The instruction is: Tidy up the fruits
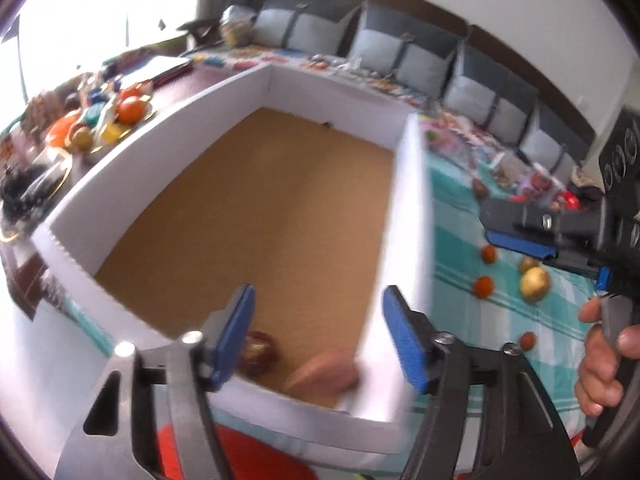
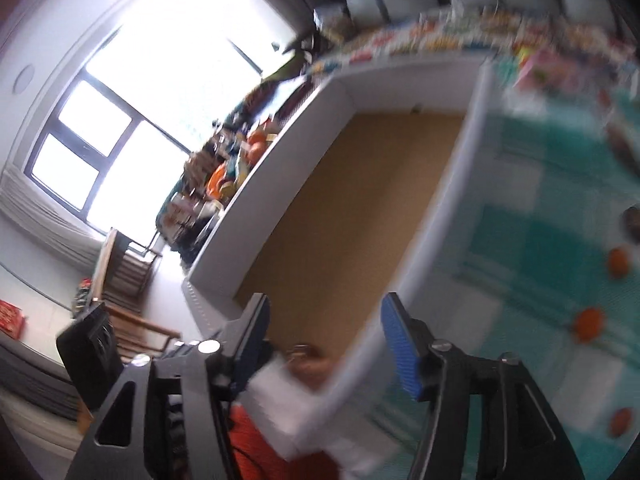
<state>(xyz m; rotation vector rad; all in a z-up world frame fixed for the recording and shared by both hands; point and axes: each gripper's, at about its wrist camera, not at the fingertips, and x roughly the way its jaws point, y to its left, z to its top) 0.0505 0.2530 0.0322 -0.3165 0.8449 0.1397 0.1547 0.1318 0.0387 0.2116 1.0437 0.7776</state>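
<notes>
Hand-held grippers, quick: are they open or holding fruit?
Left hand-held gripper: open, holding nothing.
Right hand-held gripper: open, holding nothing.

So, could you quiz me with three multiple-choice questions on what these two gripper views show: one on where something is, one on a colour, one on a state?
1. Where does the dark red fruit lie?
A. Inside the white box, at its near end
B. On the checked cloth
C. On the sofa cushions

2. What colour are the pads on the left gripper?
A. Yellow
B. Blue
C. Green

3. How do the jaws of the right gripper stand?
A. Clamped on an orange fruit
C. Pressed together, empty
B. Apart, holding nothing

Answers:
1. A: the fruit rests on the box's brown floor beside a blurred pinkish fruit, while the small orange fruits lie outside on the teal checked cloth.
2. B: both pads show blue in the left wrist view.
3. B: a wide gap shows between its fingers, with no fruit pinched.
</notes>
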